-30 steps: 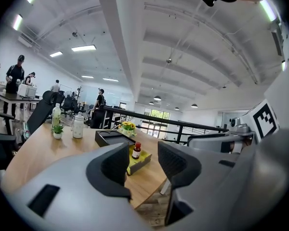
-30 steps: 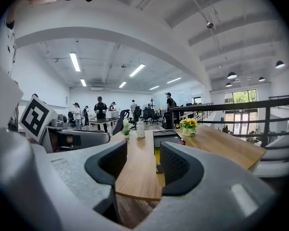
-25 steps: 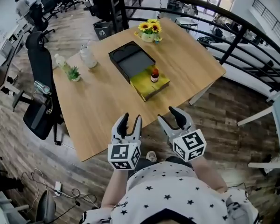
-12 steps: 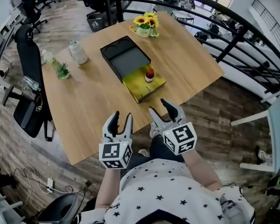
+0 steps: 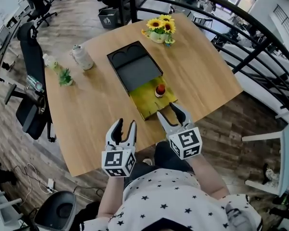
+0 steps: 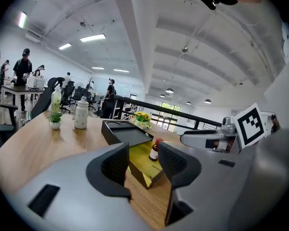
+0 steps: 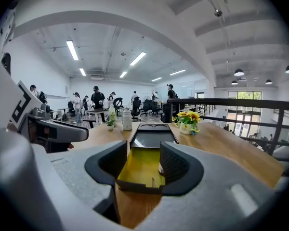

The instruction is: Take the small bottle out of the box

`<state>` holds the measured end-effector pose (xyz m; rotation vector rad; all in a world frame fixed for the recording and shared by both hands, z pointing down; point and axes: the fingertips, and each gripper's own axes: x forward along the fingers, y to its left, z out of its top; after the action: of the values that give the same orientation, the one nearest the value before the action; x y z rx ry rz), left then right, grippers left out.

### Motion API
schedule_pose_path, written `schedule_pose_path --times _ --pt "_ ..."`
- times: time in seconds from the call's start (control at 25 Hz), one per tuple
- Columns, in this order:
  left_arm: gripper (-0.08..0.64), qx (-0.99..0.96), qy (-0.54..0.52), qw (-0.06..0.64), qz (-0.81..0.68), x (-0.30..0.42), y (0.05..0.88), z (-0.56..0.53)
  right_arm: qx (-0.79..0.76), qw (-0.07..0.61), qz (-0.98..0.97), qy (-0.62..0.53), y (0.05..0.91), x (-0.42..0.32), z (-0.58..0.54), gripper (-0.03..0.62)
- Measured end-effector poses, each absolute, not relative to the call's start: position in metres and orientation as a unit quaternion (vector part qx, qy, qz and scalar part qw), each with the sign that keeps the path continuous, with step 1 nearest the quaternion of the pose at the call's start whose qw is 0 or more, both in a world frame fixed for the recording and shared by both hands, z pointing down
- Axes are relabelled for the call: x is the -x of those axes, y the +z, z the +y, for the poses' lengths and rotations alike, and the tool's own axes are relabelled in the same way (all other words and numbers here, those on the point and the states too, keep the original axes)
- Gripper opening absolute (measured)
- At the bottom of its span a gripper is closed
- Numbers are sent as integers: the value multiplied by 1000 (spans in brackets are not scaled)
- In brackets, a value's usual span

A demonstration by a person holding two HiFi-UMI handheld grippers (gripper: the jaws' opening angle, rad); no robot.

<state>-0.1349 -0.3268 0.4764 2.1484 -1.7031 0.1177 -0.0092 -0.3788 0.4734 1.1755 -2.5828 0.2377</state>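
Both grippers have edged forward since half a second ago, and the right gripper [image 5: 169,110] now has its tips at the near edge of the box [image 5: 145,101], just right of the frame's centre in the head view. Its jaws stand wide apart with nothing in them; the right gripper view shows the yellow tray between them. The left gripper [image 5: 124,125], lower and left of centre, hangs over the near edge of the table [image 5: 94,114], jaws likewise spread and empty. The small bottle [image 5: 160,90] stands upright with its red cap at the right side of the yellow tray, apart from both grippers. Beyond the tray lies the black half of the box, and sunflowers [image 5: 161,29] sit near the top of the frame.
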Motion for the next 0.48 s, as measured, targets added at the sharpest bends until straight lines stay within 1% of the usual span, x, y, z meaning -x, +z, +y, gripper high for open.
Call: schedule_pose_path --times 0.48 --pt "166 -759 50 216 -613 136 494 -369 -409 185 -889 87 521 11 -447 196"
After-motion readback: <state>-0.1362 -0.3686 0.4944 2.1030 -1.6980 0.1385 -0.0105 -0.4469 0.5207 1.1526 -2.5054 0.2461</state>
